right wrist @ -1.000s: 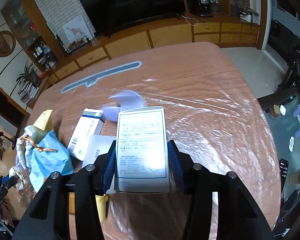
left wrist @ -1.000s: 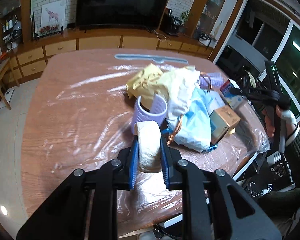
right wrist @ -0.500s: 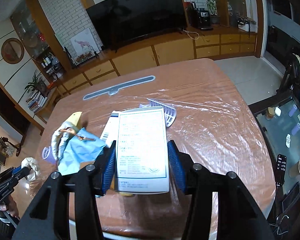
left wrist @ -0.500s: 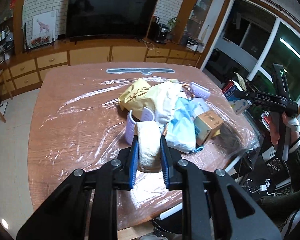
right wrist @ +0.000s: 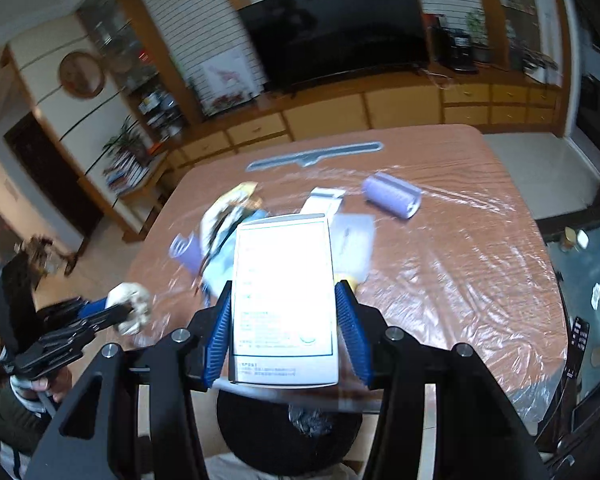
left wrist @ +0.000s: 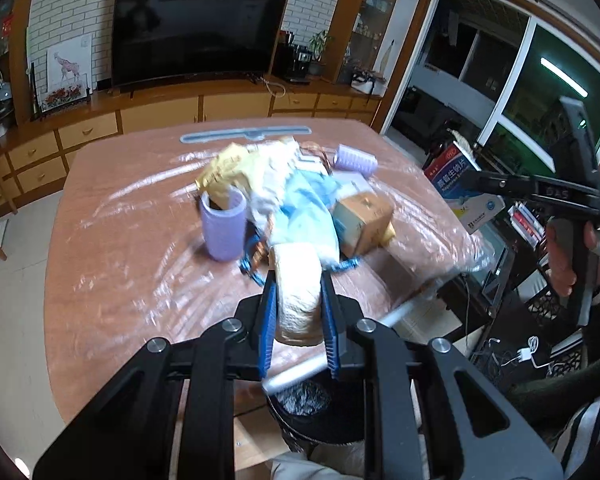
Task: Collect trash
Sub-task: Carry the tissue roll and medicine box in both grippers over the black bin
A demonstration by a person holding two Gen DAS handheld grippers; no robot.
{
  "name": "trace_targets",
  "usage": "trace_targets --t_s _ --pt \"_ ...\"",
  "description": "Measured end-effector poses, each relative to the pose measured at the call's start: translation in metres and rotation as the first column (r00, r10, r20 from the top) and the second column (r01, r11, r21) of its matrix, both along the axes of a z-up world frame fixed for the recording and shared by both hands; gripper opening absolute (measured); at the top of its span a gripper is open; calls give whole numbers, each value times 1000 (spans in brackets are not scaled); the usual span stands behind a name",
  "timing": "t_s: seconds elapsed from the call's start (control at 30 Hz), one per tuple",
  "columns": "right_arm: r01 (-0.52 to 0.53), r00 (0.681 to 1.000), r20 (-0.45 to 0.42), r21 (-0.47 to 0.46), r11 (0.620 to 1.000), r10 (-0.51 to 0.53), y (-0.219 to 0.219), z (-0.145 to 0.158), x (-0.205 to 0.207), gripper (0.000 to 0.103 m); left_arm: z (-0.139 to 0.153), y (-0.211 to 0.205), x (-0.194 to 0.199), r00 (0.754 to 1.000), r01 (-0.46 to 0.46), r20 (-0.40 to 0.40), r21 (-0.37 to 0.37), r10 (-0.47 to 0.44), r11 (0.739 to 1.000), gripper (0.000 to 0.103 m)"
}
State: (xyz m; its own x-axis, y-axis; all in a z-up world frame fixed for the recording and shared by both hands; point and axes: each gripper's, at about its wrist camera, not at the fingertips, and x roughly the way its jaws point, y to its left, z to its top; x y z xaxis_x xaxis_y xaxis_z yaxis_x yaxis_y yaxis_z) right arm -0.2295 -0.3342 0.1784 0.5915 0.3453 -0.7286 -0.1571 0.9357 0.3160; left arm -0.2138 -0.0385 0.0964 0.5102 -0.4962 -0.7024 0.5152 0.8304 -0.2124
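The left gripper (left wrist: 298, 304) clamps a crumpled white paper wad (left wrist: 298, 292) at lower centre of its frame, above a round black bin (left wrist: 320, 416). The right gripper (right wrist: 284, 320) clamps a flat white printed box (right wrist: 284, 296) at frame centre, over the plastic-covered wooden table (right wrist: 460, 264).

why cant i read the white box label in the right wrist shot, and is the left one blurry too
Right wrist view: glare blows out the flat white printed box clamped in the right gripper; the room behind smears. Left wrist view: the trash pile on the plastic-covered wooden table is motion-blurred, the cream paper wad sharper.
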Motion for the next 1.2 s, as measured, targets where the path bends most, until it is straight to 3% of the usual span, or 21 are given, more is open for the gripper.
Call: trace_targets --t_s 0.3,0.7,1.2 --pt "-136 986 -99 16 991 137 13 -37 -42 49 -20 -31 -39 999 -18 -50 40 20 999 23" --pt "-234 952 -201 13 972 232 32 -87 -75 49 -45 -53 -71 994 29 -107 93 -19 995 23" --pt "-232 935 -294 -87 969 198 45 -148 -69 49 -102 -66 -73 979 59 -205 165 -24 985 23"
